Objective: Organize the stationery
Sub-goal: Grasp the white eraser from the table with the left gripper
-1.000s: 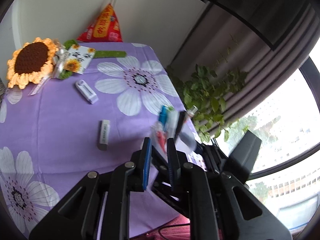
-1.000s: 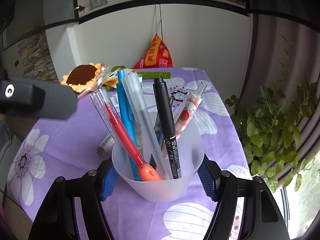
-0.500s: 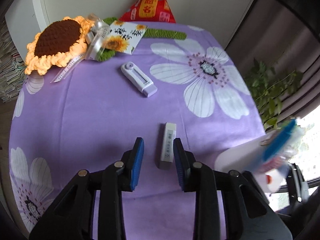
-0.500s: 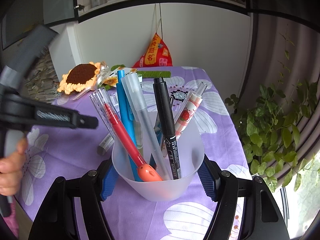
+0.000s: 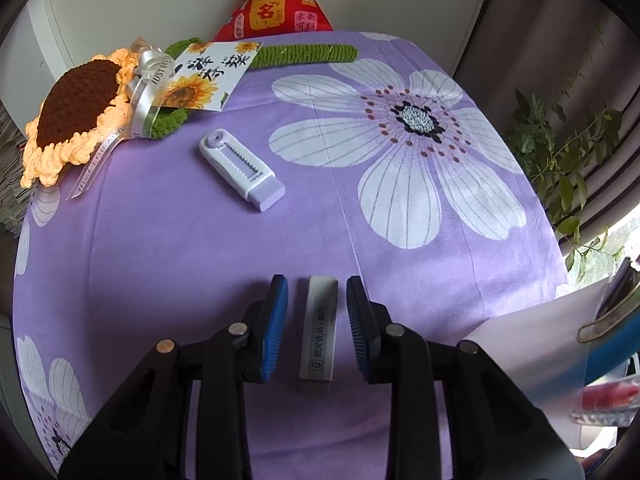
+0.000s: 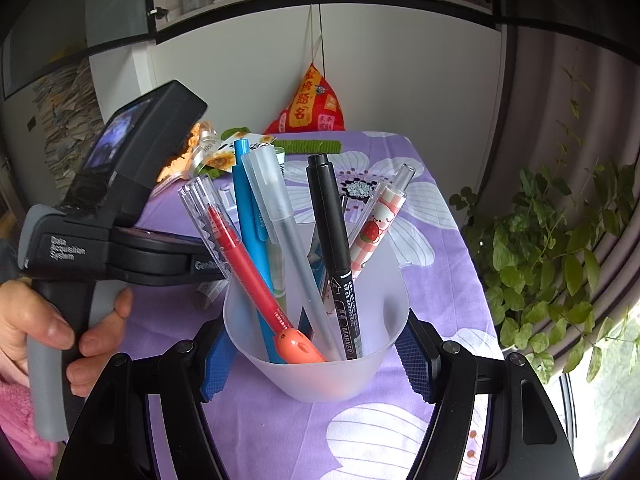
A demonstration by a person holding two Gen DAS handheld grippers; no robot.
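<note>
The left hand-held gripper (image 5: 317,296) has swung down from the cup (image 5: 532,344) to straddle the eraser (image 5: 319,332).

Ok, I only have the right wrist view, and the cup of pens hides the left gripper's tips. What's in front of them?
Observer: A white eraser lies lengthwise between the left gripper's jaws, on the purple cloth.
Operator: Are the jaws pressing on it?
Observer: No, there is a gap on each side; the jaws are open.
Operator: Anything else loose there?
Observer: A white slider case lies farther off, toward the crochet sunflower.
</note>
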